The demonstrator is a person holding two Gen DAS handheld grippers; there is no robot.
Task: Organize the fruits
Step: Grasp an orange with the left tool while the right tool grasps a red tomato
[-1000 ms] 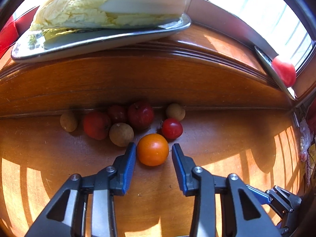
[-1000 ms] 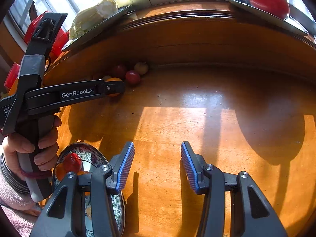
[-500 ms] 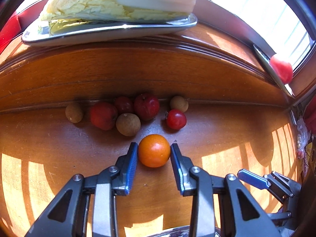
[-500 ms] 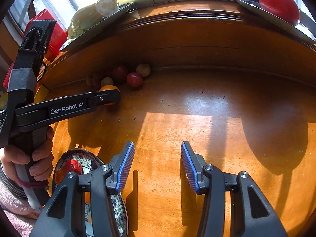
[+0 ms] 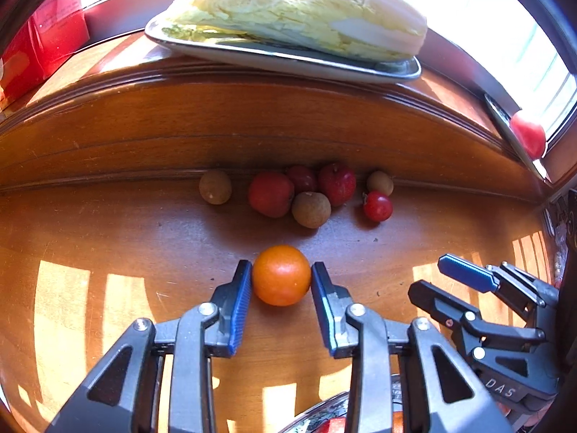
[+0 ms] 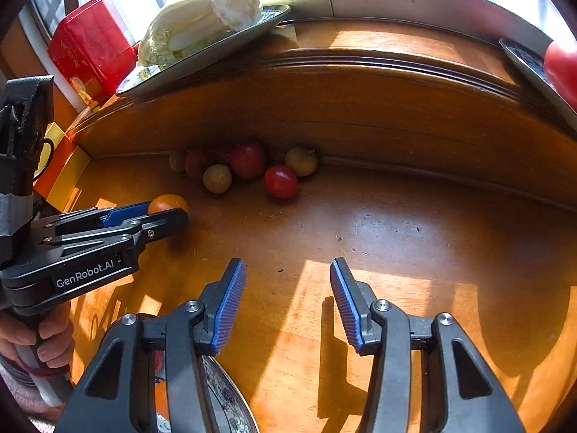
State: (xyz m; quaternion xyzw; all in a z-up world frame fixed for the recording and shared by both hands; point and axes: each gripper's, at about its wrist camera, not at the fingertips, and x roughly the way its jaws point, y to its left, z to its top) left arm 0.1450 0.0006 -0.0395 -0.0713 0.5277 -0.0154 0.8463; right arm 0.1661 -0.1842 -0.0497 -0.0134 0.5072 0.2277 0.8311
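An orange (image 5: 281,275) sits between the blue pads of my left gripper (image 5: 281,265), which is shut on it just above the wooden table (image 5: 108,238); the right wrist view shows the same orange (image 6: 167,202) in the left gripper (image 6: 169,213). Behind it, against the wooden ledge, lie several small fruits: red apples (image 5: 270,193), brown longans (image 5: 311,209) and a cherry tomato (image 5: 377,206). My right gripper (image 6: 286,267) stands open over bare table, with nothing between its fingers. A patterned plate (image 6: 223,397) lies under both grippers at the near edge.
A metal tray (image 5: 288,61) with a napa cabbage (image 5: 295,11) rests on the raised sill above the fruits. A second tray with a large tomato (image 5: 528,135) is at the right, a red box (image 5: 47,47) at the left. A hand (image 6: 50,339) holds the left gripper's handle.
The left jaws have closed onto the orange and drawn it back from the fruit cluster toward the near edge. The right gripper has drifted sideways, still open.
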